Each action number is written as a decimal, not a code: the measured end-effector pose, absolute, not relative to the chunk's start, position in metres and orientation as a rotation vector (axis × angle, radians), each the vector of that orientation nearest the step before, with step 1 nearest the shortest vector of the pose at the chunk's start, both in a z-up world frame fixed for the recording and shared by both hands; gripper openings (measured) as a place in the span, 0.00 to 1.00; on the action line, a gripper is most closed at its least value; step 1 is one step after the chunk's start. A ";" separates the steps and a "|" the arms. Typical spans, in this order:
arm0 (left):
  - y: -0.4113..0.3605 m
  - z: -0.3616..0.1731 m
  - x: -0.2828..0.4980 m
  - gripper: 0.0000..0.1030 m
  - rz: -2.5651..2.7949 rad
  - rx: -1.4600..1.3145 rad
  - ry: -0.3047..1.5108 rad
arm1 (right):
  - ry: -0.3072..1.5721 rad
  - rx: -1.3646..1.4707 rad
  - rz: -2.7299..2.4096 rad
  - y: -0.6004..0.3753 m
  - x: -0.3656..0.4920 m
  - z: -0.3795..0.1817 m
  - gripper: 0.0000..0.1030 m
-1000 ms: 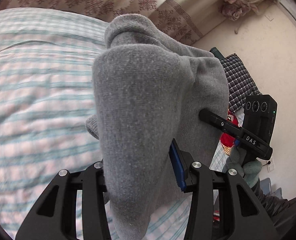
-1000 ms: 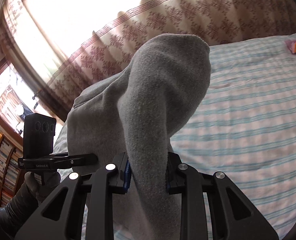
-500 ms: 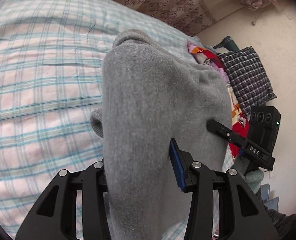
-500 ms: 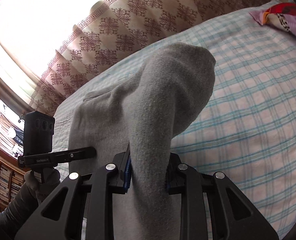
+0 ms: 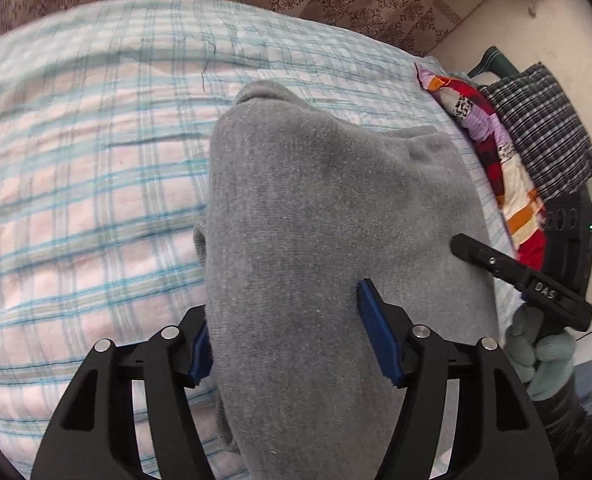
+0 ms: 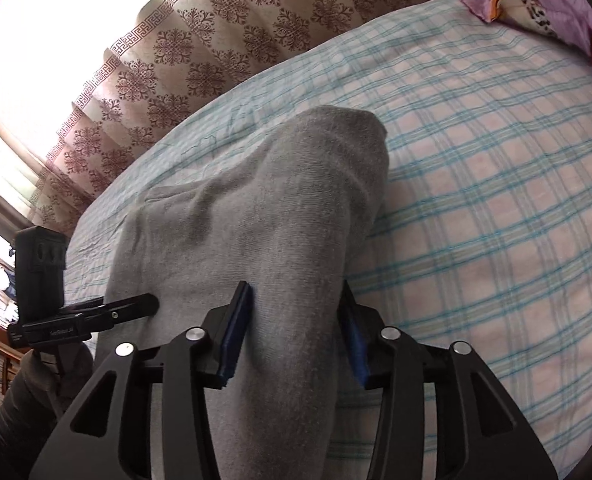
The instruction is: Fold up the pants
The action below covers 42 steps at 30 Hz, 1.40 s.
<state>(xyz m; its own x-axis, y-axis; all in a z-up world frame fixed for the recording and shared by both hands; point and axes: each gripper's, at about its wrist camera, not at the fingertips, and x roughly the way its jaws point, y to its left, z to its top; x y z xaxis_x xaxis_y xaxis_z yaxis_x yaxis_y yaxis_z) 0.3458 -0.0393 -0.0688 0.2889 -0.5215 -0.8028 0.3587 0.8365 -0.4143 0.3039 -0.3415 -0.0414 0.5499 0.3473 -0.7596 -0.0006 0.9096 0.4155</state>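
With my left gripper [image 5: 292, 340] and right gripper [image 6: 292, 336] both just opening off the grey pants [image 5: 328, 216], draped toward twelve o'clock on the checked bedsheet [image 5: 76, 200], I fear the slack fold could slump crooked.

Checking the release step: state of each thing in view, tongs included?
grey pants: bunched, draped down onto the bed.
left tongs: jaws just opened, grey pants between them.
right tongs: jaws just opened, grey pants between them.
checked sheet: spread, lightly wrinkled.
curtain: drawn.
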 end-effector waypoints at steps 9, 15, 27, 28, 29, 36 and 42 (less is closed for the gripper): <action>-0.065 -0.035 0.312 0.68 -0.423 0.166 1.010 | 0.872 0.230 0.102 -0.334 0.265 0.000 0.51; -0.062 -0.020 0.290 0.68 -0.360 0.222 0.974 | 0.869 0.147 0.094 -0.326 0.225 0.010 0.52; -0.069 -0.006 0.224 0.69 -0.350 0.295 0.928 | 0.994 0.022 0.054 -0.313 0.180 -0.038 0.60; -0.070 -0.008 0.219 0.69 -0.355 0.294 0.935 | 1.000 0.028 0.050 -0.314 0.180 -0.043 0.61; -0.070 -0.010 0.213 0.70 -0.357 0.297 0.940 | 1.002 0.036 0.045 -0.316 0.181 -0.043 0.63; -0.063 -0.030 0.189 0.74 -0.338 0.289 0.980 | 0.964 0.030 0.034 -0.308 0.167 -0.018 0.63; -0.055 -0.026 0.176 0.74 -0.327 0.271 0.965 | 0.944 0.045 0.042 -0.300 0.145 -0.001 0.67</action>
